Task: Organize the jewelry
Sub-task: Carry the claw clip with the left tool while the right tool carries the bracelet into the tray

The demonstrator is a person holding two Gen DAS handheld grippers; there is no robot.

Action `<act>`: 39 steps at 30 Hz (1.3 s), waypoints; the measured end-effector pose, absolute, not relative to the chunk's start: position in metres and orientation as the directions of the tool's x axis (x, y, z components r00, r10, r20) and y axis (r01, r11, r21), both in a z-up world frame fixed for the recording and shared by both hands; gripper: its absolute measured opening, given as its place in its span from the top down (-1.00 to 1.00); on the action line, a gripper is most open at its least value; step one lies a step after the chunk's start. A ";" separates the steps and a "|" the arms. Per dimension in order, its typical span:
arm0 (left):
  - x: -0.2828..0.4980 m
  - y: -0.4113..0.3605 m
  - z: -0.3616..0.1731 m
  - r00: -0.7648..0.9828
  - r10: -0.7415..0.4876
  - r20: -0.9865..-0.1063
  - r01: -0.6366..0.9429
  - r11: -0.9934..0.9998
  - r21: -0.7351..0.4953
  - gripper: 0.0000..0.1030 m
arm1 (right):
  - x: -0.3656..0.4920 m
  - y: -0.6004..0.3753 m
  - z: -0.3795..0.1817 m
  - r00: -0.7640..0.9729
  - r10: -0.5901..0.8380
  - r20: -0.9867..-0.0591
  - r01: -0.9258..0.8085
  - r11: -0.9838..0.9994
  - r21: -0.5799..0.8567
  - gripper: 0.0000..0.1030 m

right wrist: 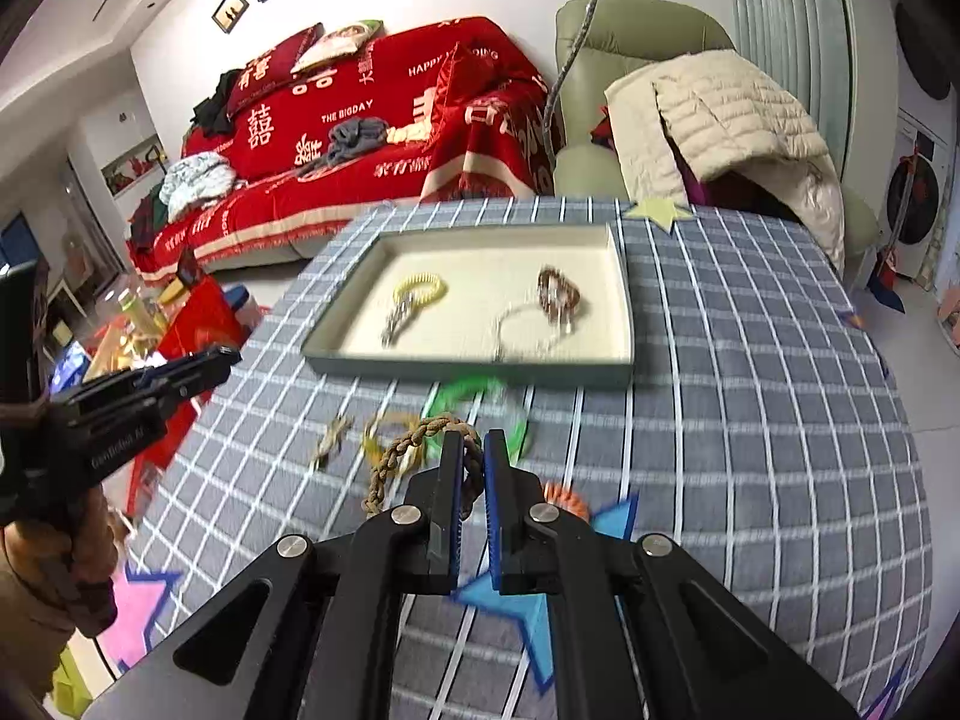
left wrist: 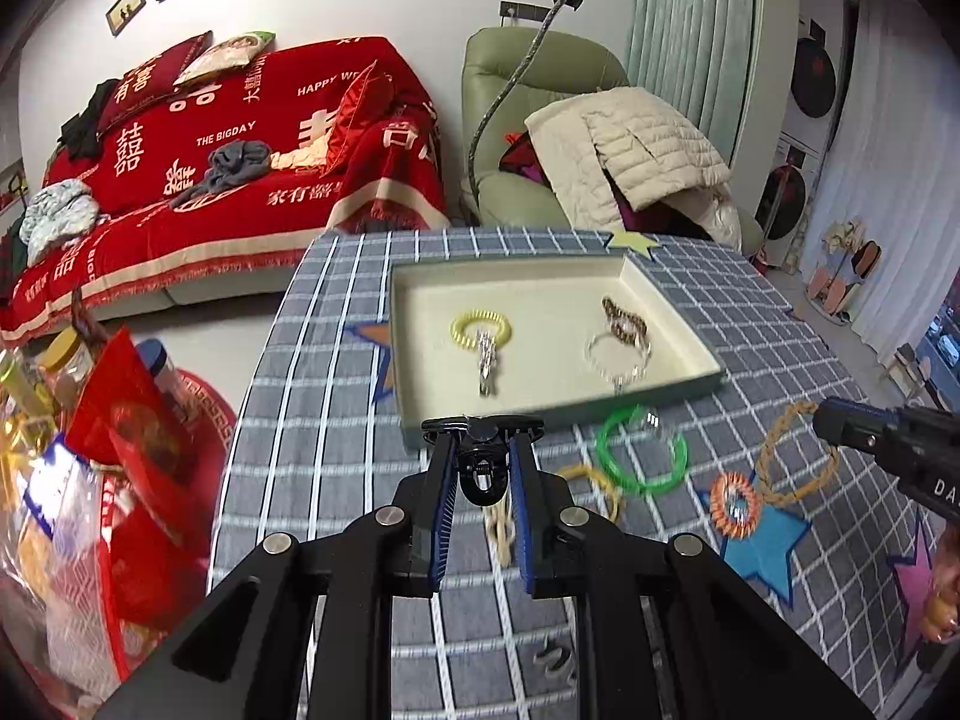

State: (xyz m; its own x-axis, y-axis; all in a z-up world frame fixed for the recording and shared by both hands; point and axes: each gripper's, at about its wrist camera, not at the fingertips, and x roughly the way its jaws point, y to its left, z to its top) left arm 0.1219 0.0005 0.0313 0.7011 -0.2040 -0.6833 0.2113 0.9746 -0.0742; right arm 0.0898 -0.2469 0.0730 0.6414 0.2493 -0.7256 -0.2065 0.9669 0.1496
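My left gripper (left wrist: 482, 438) is shut on a black hair claw clip (left wrist: 482, 468), held just short of the near wall of the cream tray (left wrist: 414, 420). The tray holds a yellow coil band (left wrist: 480, 327), a silver clip (left wrist: 486, 363), a clear bracelet (left wrist: 618, 357) and a brown bead bracelet (left wrist: 624, 321). My right gripper (right wrist: 473, 450) is shut on a braided tan rope bracelet (right wrist: 414, 450), lifted above the cloth. A green bangle (left wrist: 642, 450), an orange coil band (left wrist: 735, 507) and a cream chain (left wrist: 501, 531) lie on the cloth near the tray.
The table carries a grey checked cloth (right wrist: 750, 420) with star patches. Red bags and bottles (left wrist: 90, 450) stand off its left edge. A red-covered sofa (left wrist: 240, 150) and a green armchair (left wrist: 540, 90) with a cream jacket stand behind.
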 end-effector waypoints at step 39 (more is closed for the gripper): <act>0.302 -0.038 -0.058 0.596 -0.065 -0.800 0.137 0.990 0.022 0.25 | 0.283 -0.240 -0.020 0.562 0.167 -0.810 -0.084 0.986 0.145 0.86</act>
State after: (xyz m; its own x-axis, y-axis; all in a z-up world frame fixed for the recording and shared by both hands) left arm 0.3015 -0.0379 -0.0581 0.5965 -0.0650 -0.8000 0.1374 0.9903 0.0220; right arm 0.2829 -0.2403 -0.0197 0.5621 0.1671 -0.8100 -0.0841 0.9858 0.1451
